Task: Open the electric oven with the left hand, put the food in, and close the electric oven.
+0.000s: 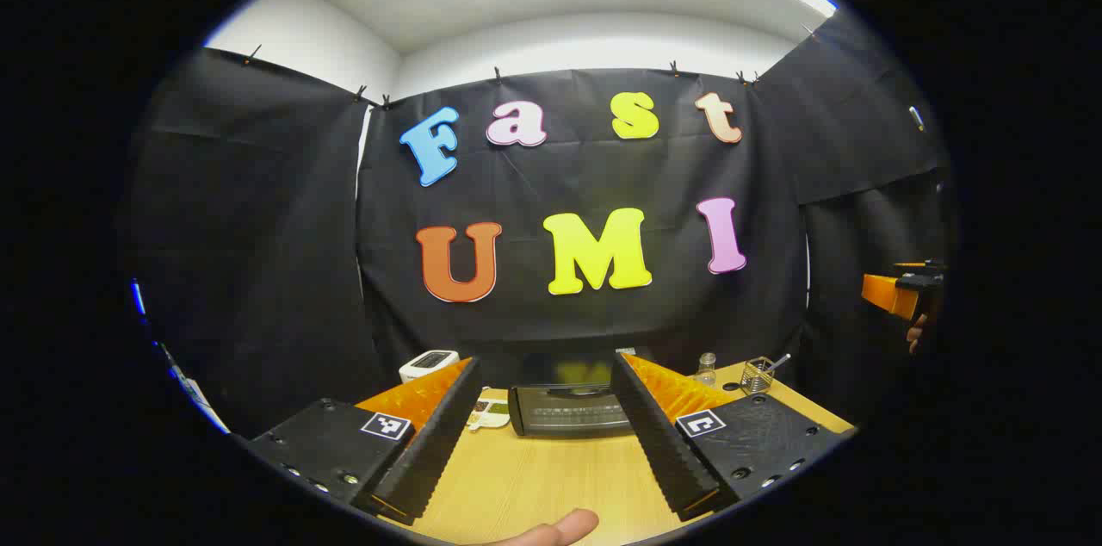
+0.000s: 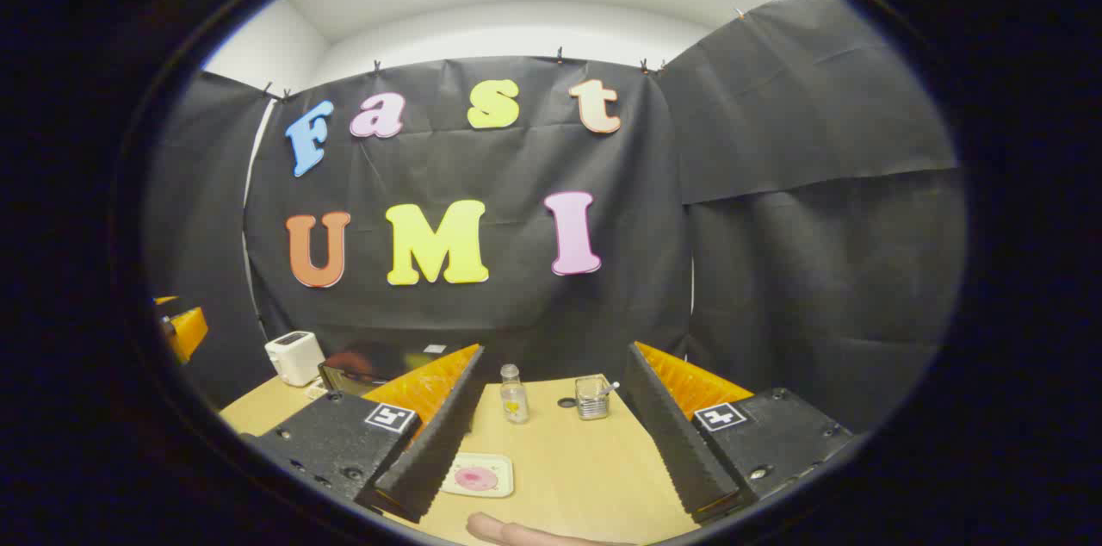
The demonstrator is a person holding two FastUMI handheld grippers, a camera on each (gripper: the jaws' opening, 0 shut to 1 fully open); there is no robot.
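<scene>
1. Left gripper (image 1: 547, 434) – fingers spread wide, holding nothing, facing the closed electric oven (image 1: 570, 410) on the wooden table (image 1: 534, 486).
2. Right gripper (image 2: 551, 443) – equally wide apart and unladen; food plate (image 2: 479, 475) lies on the table by its left finger.

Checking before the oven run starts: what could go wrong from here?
1. The electric oven is shut and far from the open left gripper; a missed grab at its door could shove it back.
2. The food plate lies flat, so the open right gripper may slip or tip it.
3. The small bottle stands nearby, easily knocked.
</scene>
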